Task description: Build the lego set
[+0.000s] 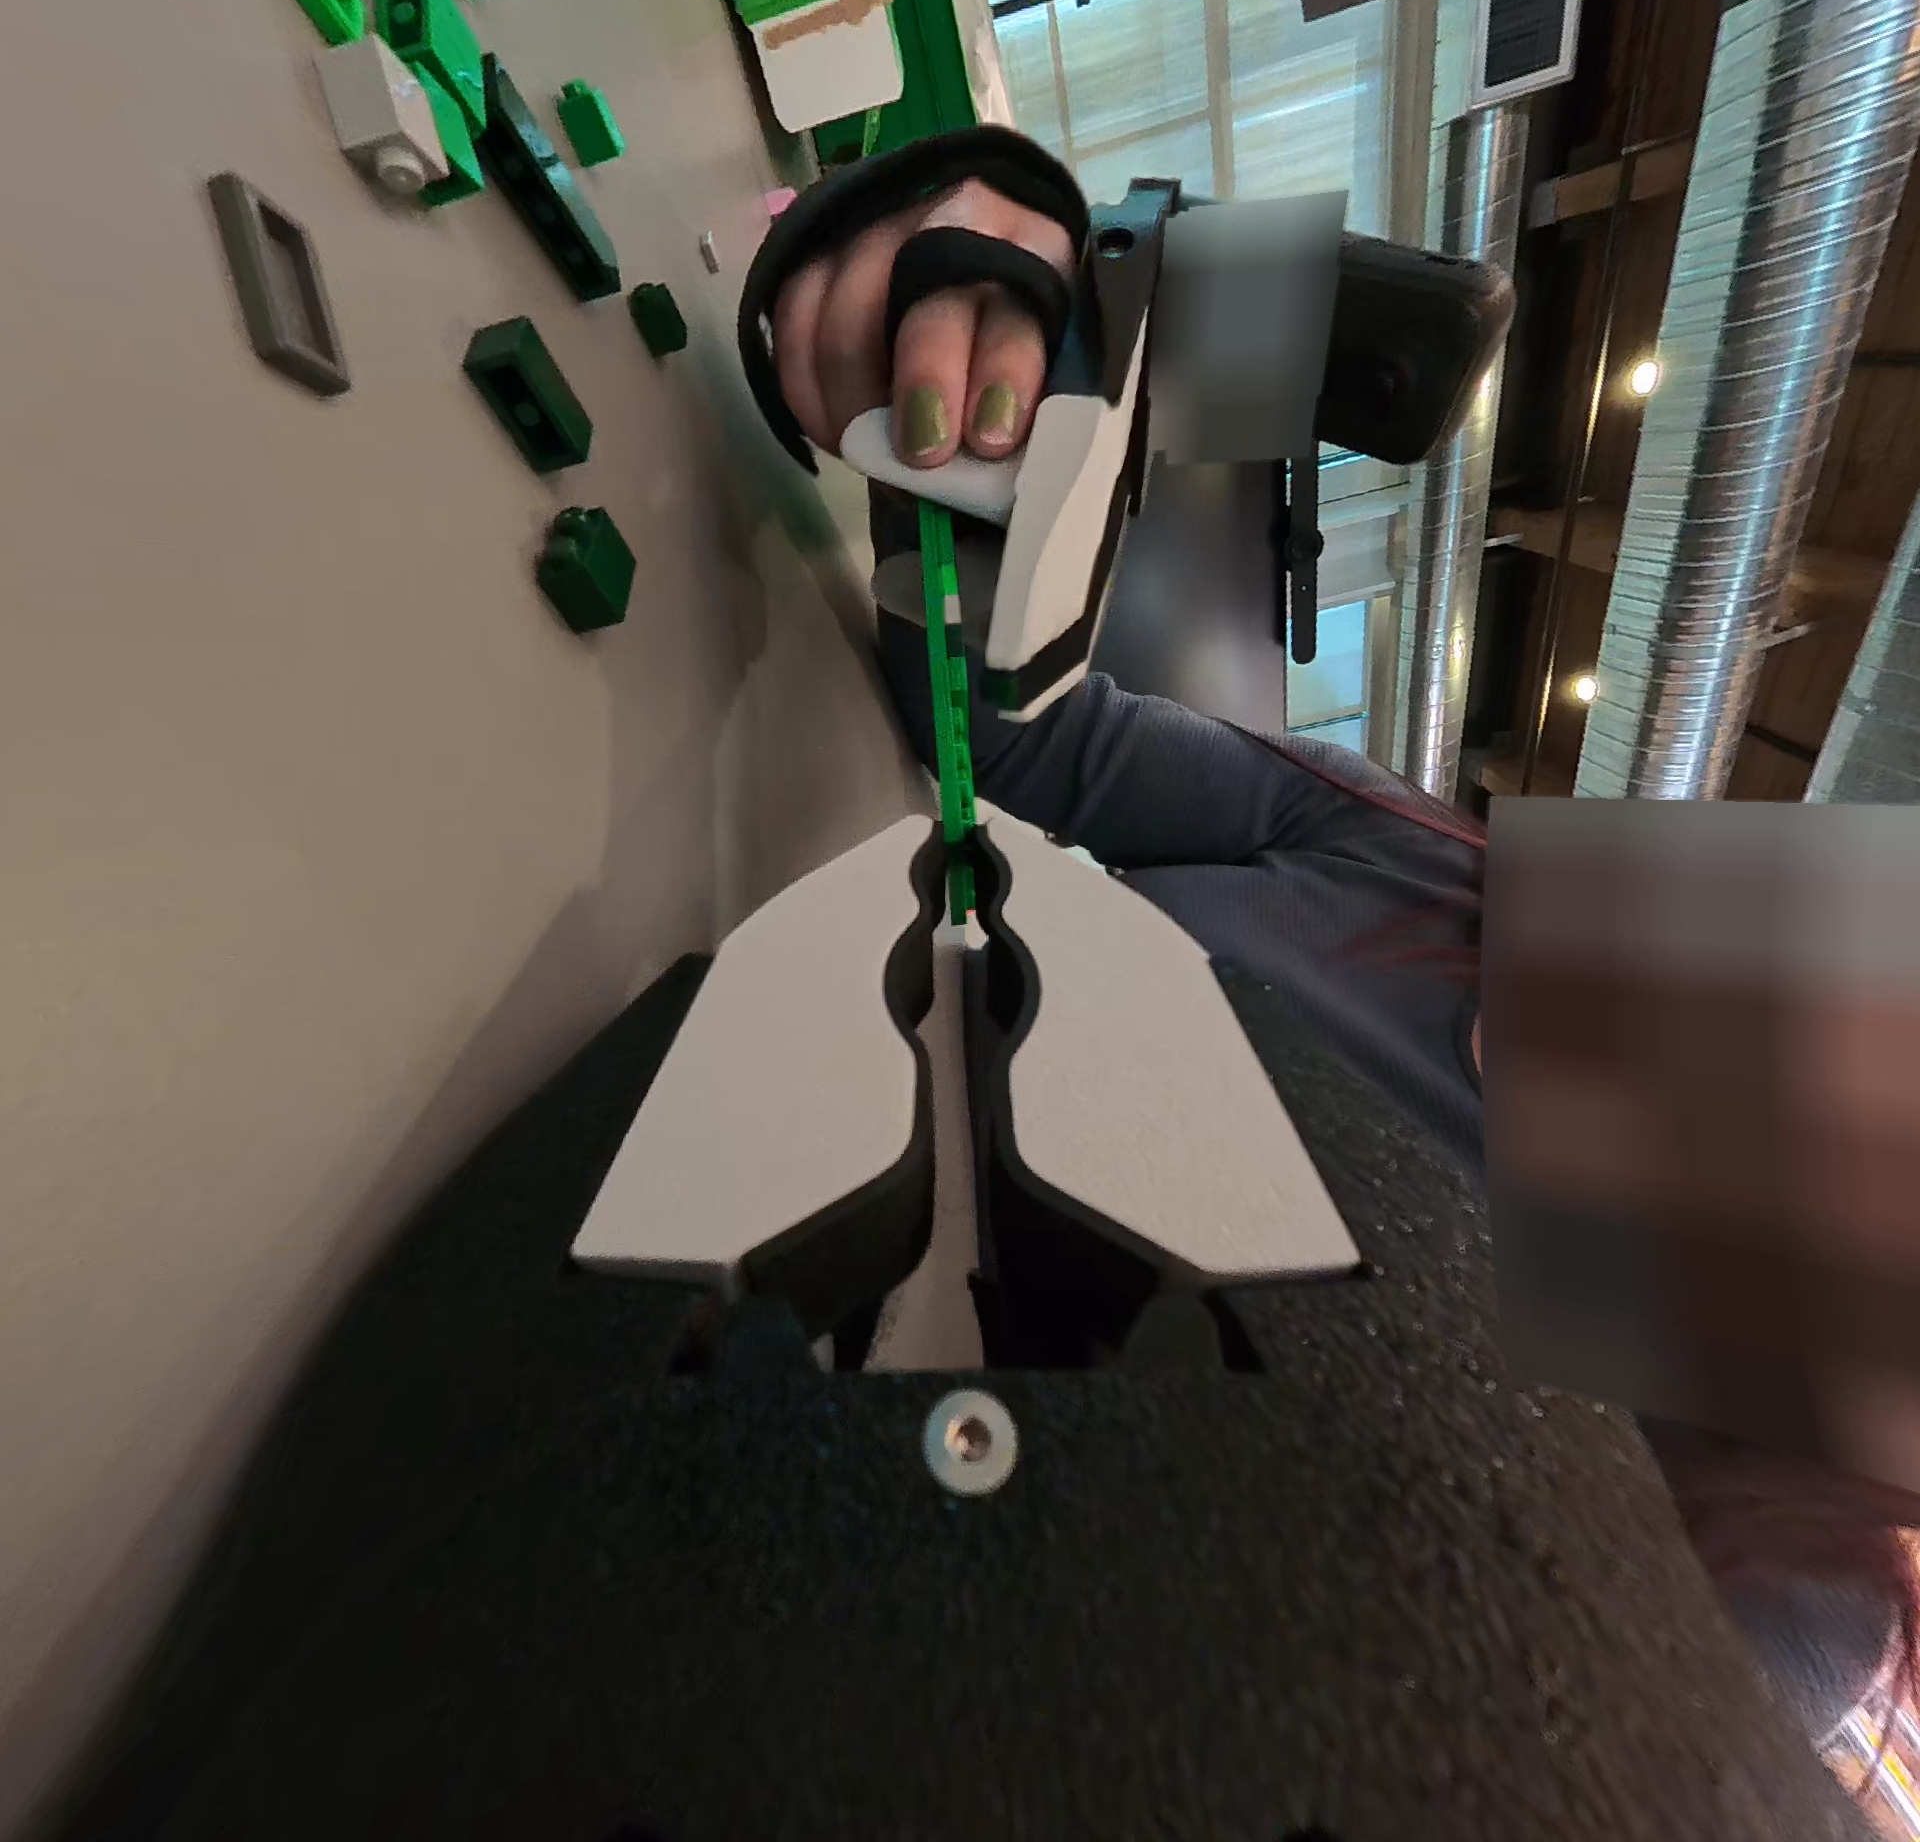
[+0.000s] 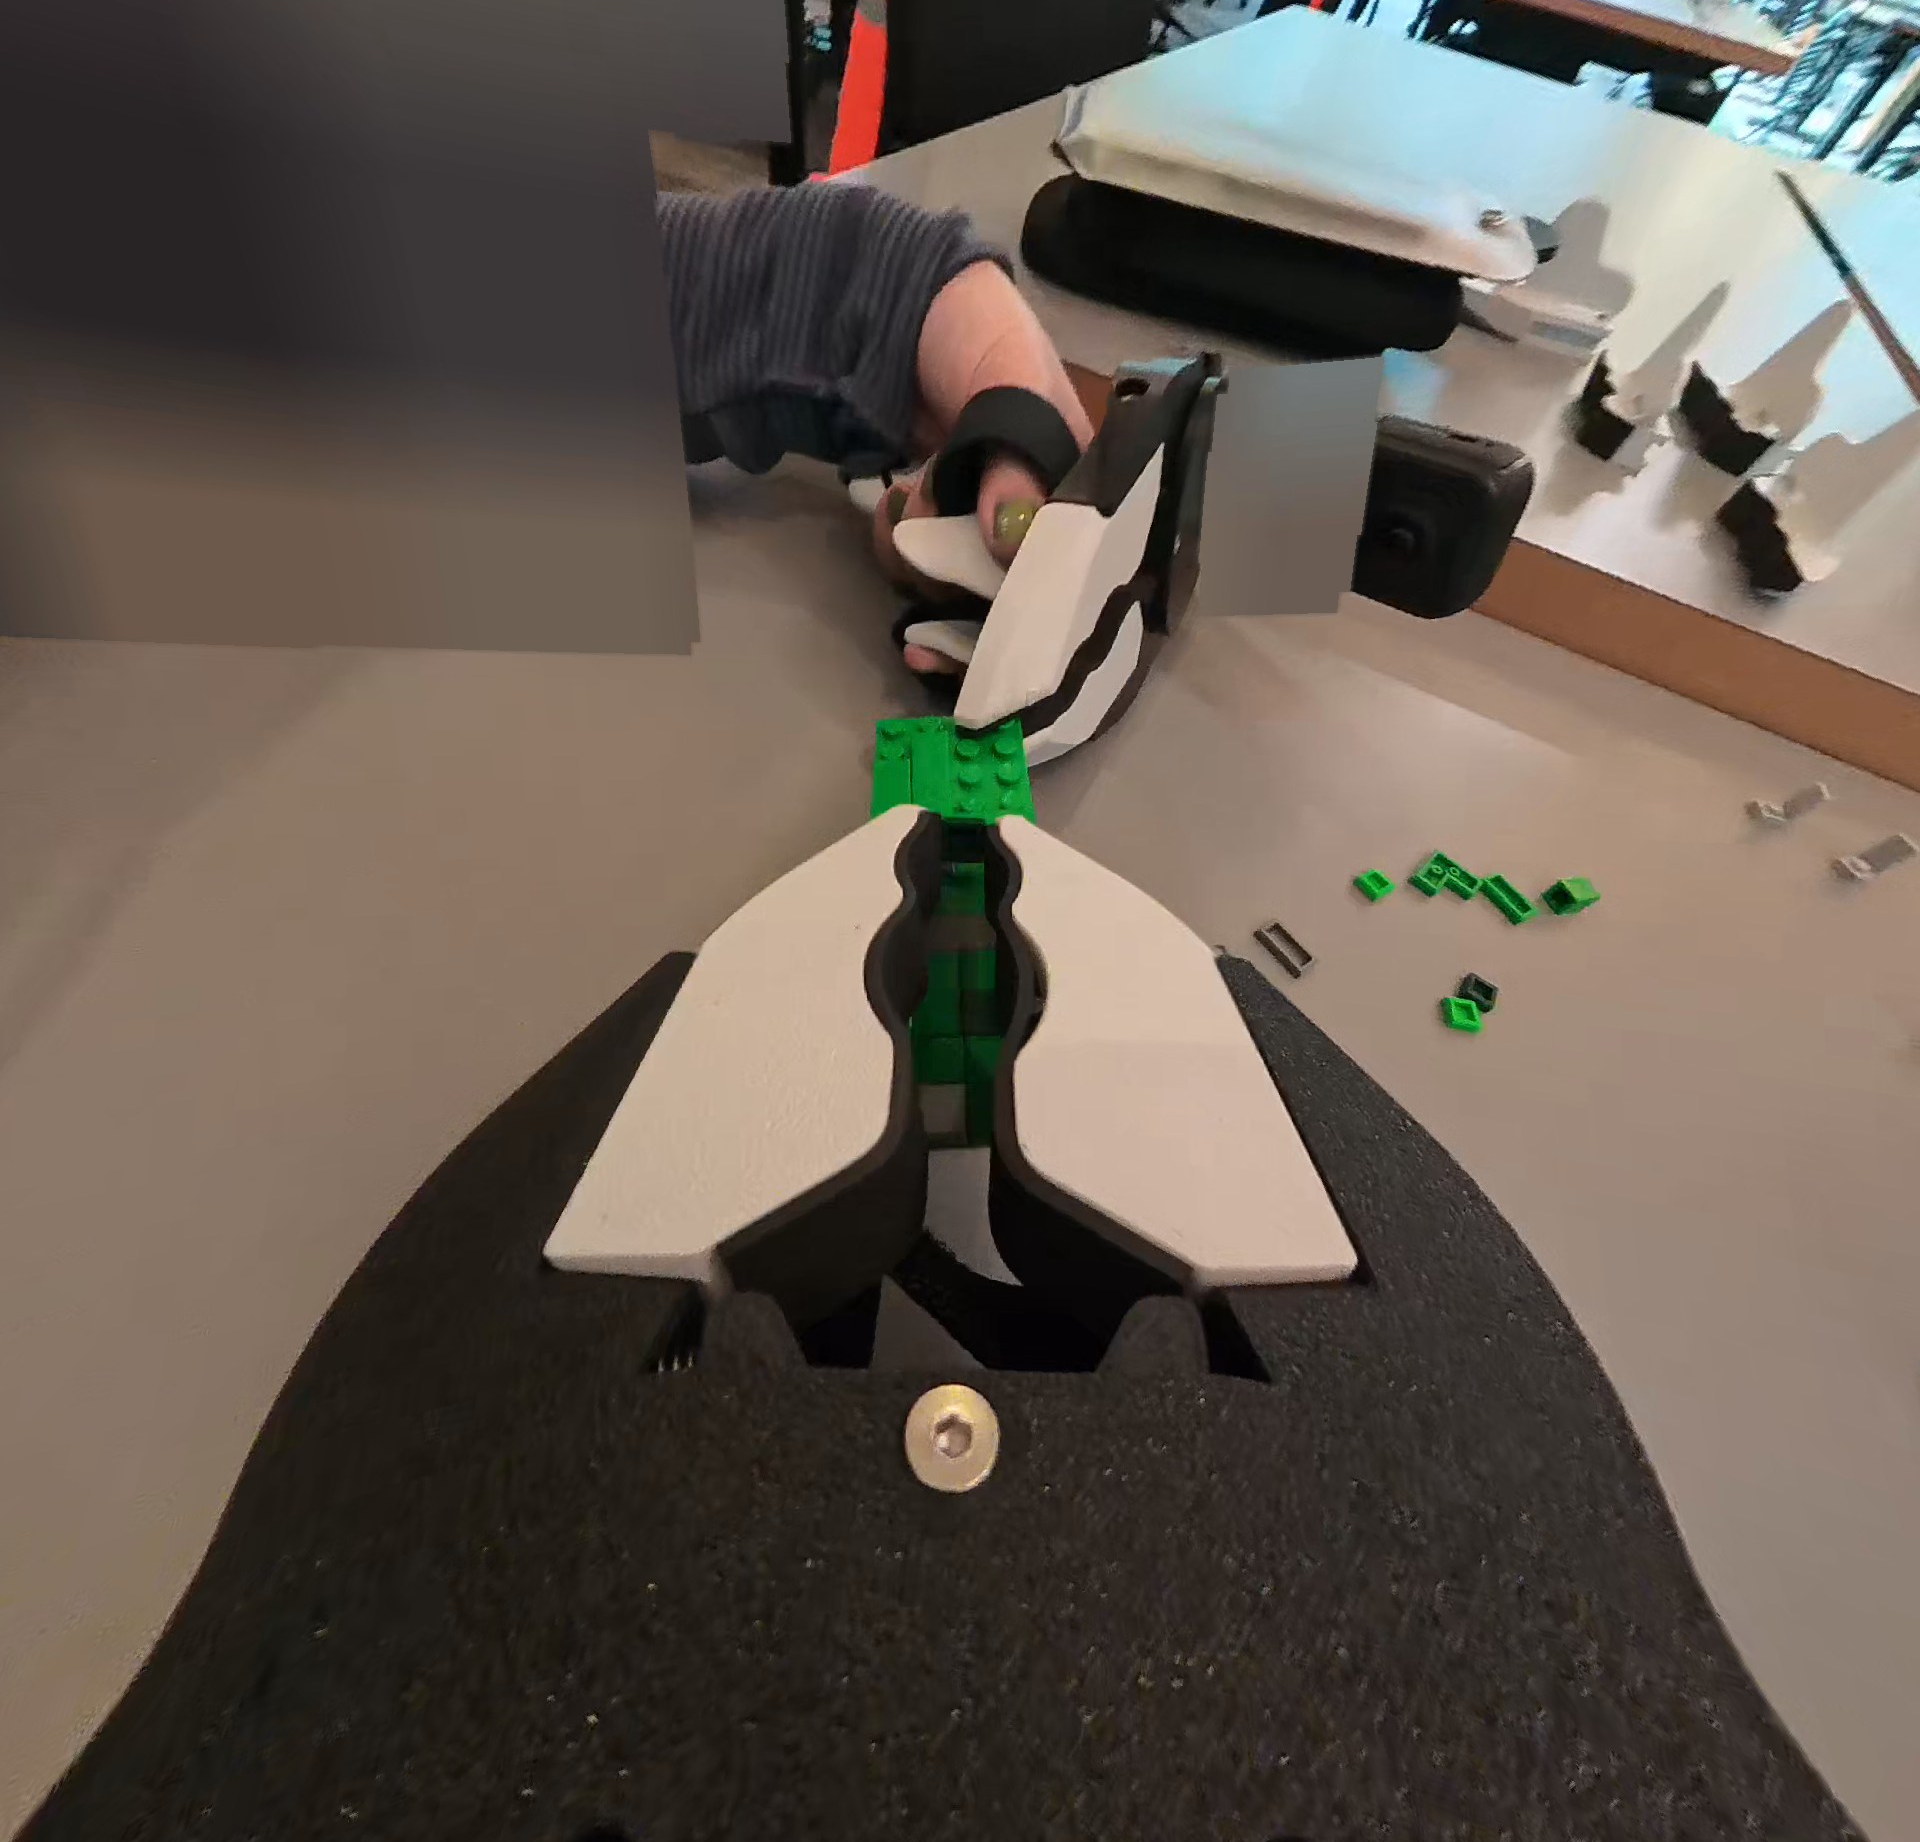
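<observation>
Between your two hands, above the bench, the green lego strip is pinched by both tools: left tool closed on one end, right tool closed along the other. Keep both grips square and press straight, without twisting.

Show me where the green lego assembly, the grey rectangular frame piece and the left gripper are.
green lego assembly point(image 2: 971, 774): right wrist view, studded top face.
grey rectangular frame piece point(image 1: 278, 284): left wrist view, its rim.
left gripper point(image 1: 961, 842): left wrist view, between fingertips.
</observation>
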A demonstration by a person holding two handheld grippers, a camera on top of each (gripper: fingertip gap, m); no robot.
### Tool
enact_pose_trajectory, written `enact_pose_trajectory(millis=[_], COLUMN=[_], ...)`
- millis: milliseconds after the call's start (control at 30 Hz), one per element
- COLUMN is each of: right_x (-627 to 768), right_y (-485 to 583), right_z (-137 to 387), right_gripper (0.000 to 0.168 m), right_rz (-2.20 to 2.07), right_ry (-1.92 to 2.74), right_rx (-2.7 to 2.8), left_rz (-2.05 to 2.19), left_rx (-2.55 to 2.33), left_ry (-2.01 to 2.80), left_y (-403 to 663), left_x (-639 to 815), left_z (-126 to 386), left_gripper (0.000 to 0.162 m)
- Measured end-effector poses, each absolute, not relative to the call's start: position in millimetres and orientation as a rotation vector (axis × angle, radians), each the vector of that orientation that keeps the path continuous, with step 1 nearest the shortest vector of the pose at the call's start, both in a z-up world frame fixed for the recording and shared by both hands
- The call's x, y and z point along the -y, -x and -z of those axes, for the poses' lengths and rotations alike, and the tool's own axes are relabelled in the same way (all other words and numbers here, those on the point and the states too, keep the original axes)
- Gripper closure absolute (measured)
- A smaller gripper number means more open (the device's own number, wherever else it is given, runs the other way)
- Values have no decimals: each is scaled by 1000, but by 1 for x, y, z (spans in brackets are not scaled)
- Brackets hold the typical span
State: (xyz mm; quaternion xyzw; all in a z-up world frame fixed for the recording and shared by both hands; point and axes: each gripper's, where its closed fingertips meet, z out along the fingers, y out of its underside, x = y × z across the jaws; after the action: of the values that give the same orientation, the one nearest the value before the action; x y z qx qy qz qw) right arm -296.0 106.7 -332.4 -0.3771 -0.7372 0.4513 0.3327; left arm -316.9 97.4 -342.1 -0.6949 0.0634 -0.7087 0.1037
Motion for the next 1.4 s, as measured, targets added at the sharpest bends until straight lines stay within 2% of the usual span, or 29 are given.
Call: enact_pose_trajectory(millis=[600, 900, 1400], right_x=[-129, -119, -118], right_y=[273, 274, 273], right_z=[334, 336, 350], right_gripper=[158, 154, 160], right_rz=[-1156, -1002, -891], right_ry=[1042, 915, 899], right_rx=[1962, 2210, 2322], left_rz=[2087, 2089, 2084], left_rx=[-175, -200, -202], left_ry=[2063, 2078, 2079], left_y=[317, 315, 314], left_x=[-98, -95, -95], left_z=[344, 345, 345], left_gripper=[158, 158, 158])
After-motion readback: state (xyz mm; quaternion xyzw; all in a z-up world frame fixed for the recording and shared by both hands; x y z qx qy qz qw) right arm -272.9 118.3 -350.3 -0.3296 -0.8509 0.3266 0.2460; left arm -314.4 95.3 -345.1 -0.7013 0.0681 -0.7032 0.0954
